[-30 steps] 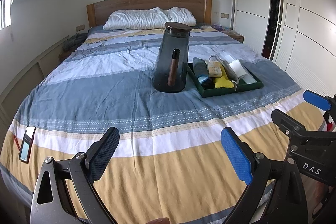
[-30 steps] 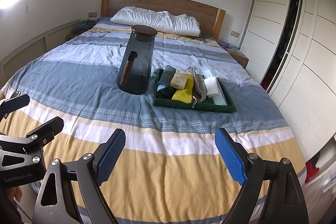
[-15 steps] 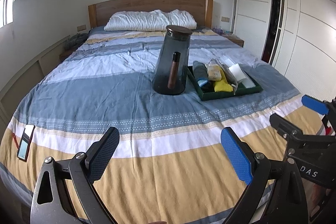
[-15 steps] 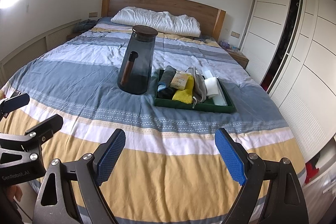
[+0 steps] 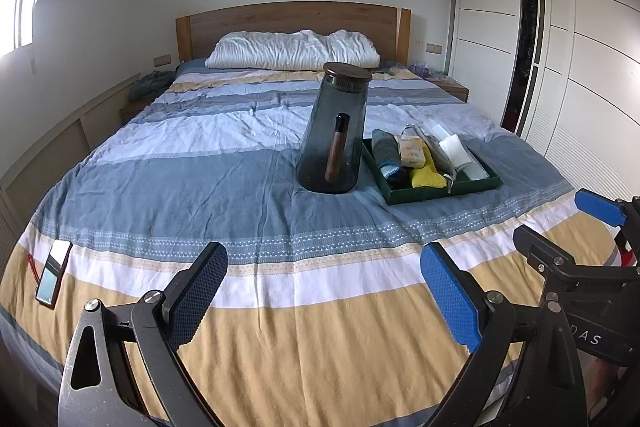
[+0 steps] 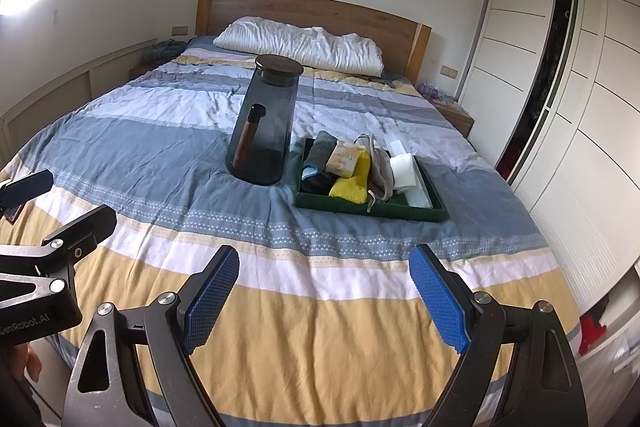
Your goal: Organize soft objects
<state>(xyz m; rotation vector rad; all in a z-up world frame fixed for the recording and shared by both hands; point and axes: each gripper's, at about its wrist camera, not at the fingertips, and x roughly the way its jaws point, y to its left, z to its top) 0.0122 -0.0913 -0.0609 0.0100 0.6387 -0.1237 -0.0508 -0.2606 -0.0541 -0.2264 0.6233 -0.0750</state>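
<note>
A dark green tray (image 5: 440, 193) (image 6: 372, 209) sits mid-bed on the striped duvet. It holds soft items: a grey-blue cloth (image 5: 384, 151) (image 6: 320, 151), a yellow cloth (image 5: 428, 177) (image 6: 352, 183), a beige packet (image 6: 344, 157), a grey pouch (image 6: 380, 167) and a white pad (image 5: 454, 155) (image 6: 404, 169). Just left of the tray stands a smoked glass jar (image 5: 336, 131) (image 6: 268, 131) with a brown tube inside. My left gripper (image 5: 323, 267) hovers open over the yellow stripe at the foot of the bed. My right gripper (image 6: 324, 259) is open beside it, also empty.
A phone (image 5: 52, 273) lies near the bed's left edge. White pillows (image 5: 292, 51) rest against the wooden headboard. A white wardrobe (image 5: 580, 67) lines the right wall and a nightstand (image 5: 452, 89) stands by it. A hand (image 6: 24, 363) holds the left gripper's handle.
</note>
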